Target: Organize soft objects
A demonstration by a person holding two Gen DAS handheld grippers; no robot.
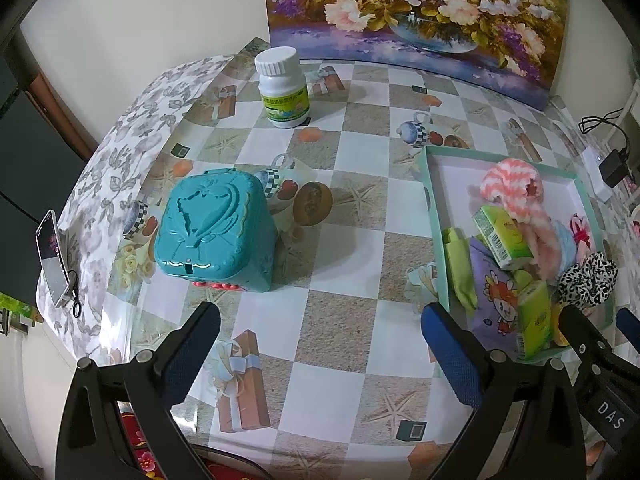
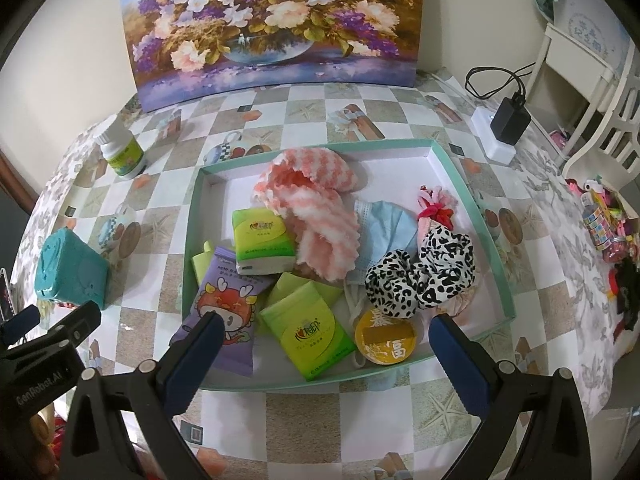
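Right wrist view: the right gripper (image 2: 324,344) hovers with jaws spread wide and empty over the near edge of the teal tray (image 2: 496,240) — pink striped slipper (image 2: 316,216), tissue packs (image 2: 312,332) and leopard scrunchies (image 2: 424,276) lie ahead of the fingertips. Left gripper (image 1: 320,344) is likewise open and empty — teal box (image 1: 216,232) just beyond its left finger.

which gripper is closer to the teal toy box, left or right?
Left. The left gripper hangs open just in front of the teal toy box, slightly to its right. The right gripper is open over the tray, with the box well off to its left.
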